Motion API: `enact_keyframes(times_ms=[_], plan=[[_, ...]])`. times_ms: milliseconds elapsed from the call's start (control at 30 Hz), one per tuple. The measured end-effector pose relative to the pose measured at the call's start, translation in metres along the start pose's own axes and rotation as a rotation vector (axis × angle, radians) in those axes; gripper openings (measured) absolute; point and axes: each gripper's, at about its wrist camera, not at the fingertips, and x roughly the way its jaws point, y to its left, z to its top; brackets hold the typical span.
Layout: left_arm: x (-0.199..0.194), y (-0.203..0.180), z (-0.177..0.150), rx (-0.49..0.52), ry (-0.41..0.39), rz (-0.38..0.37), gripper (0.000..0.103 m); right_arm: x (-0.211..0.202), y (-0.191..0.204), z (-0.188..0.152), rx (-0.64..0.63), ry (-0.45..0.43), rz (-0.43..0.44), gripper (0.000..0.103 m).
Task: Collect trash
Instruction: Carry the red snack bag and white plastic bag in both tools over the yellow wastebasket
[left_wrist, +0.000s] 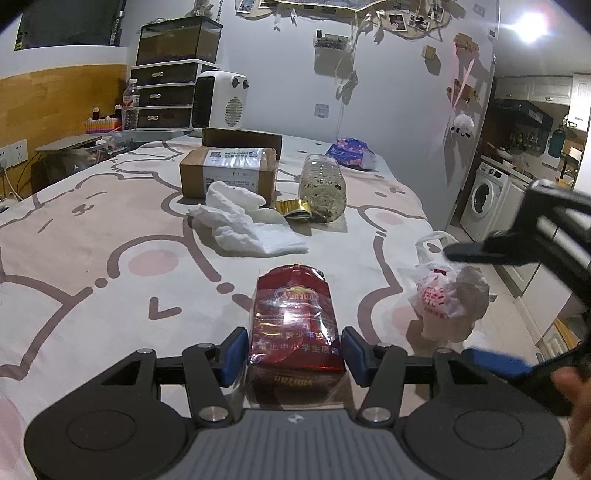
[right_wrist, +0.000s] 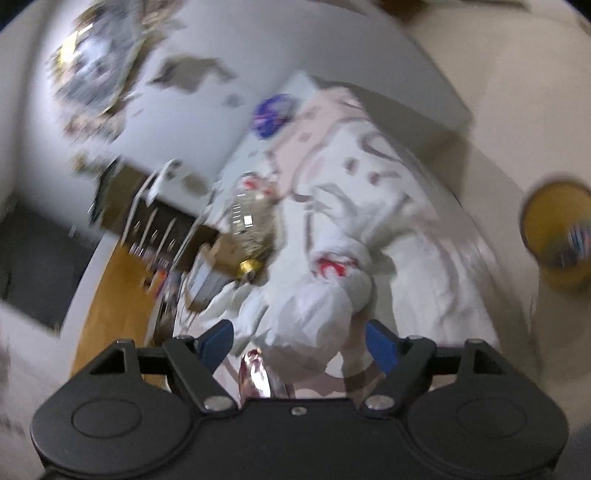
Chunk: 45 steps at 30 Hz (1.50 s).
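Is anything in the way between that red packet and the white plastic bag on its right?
Nothing visible lies on the sheet between the red packet, which sits between the left gripper's pads, and the plastic bag. Only the right gripper hangs over the bag, with its jaws open.

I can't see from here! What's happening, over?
Left gripper clamps red cigarette pack. Right gripper open at plastic bag. Nothing blocking.

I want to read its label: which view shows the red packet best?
The left wrist view: the red packet stands sharp and unobstructed between the pads of the left hand-held gripper. The right wrist view is blurred and shows only a shiny sliver, probably its edge.
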Motion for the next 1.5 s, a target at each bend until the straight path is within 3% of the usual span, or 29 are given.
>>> enact_keyframes(times_ms=[100, 200, 300, 400, 800, 967, 1233, 1500], plan=[[0.000, 0.001, -0.001, -0.006, -0.001, -0.006, 0.056, 0.010, -0.007, -0.004, 0.104, 0.009, -0.020, 0.079], [0.000, 0.002, -0.001, -0.014, 0.000, -0.009, 0.056, 0.014, -0.006, -0.007, 0.108, 0.002, -0.010, 0.074], [0.000, 0.003, -0.001, -0.029, -0.001, -0.008, 0.056, 0.017, -0.007, -0.007, 0.079, 0.023, 0.000, 0.038], [-0.002, 0.003, -0.001, -0.037, -0.003, -0.004, 0.056, 0.015, -0.005, -0.006, -0.017, 0.039, -0.014, 0.030], [-0.023, -0.009, -0.003, -0.035, -0.042, 0.010, 0.055, -0.026, -0.008, -0.001, -0.434, 0.011, -0.089, 0.026], [-0.021, -0.023, -0.012, -0.007, -0.006, 0.018, 0.056, -0.042, -0.010, -0.004, -0.569, 0.016, -0.098, 0.026], [-0.011, -0.036, -0.022, 0.021, -0.007, 0.097, 0.056, -0.055, -0.017, -0.009, -0.626, 0.034, -0.087, 0.026], [-0.028, -0.059, -0.014, 0.017, -0.054, 0.060, 0.056, -0.070, -0.029, 0.001, -0.646, 0.019, -0.090, 0.026]])
